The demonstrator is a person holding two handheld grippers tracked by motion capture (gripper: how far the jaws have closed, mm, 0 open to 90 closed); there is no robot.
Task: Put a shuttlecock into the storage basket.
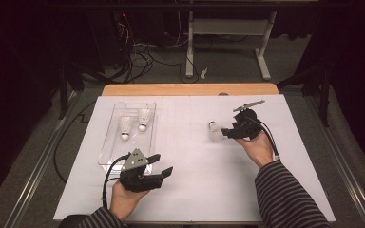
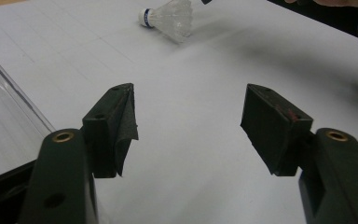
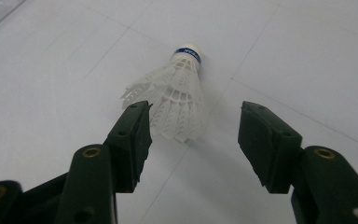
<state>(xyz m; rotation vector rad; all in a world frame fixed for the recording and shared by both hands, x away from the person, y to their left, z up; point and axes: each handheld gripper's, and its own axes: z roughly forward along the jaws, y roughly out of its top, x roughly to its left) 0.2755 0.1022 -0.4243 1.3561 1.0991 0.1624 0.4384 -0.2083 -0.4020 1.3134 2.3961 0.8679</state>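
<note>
White counter: our right tool [image 3: 193,123], jaws spread, nears a featherlight, fragile shuttlecock [image 3: 179,100] — we'd pinch its skirt gently; left tool [image 2: 189,126] spread, idle.

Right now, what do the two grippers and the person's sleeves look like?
Both the left gripper and the right gripper are black, each with two blocky jaws, brass-coloured rivets, a grey three-cornered plate on top and a trailing black cable. Dark padding lines the jaws. The sleeves are dark with thin pale stripes.
</note>
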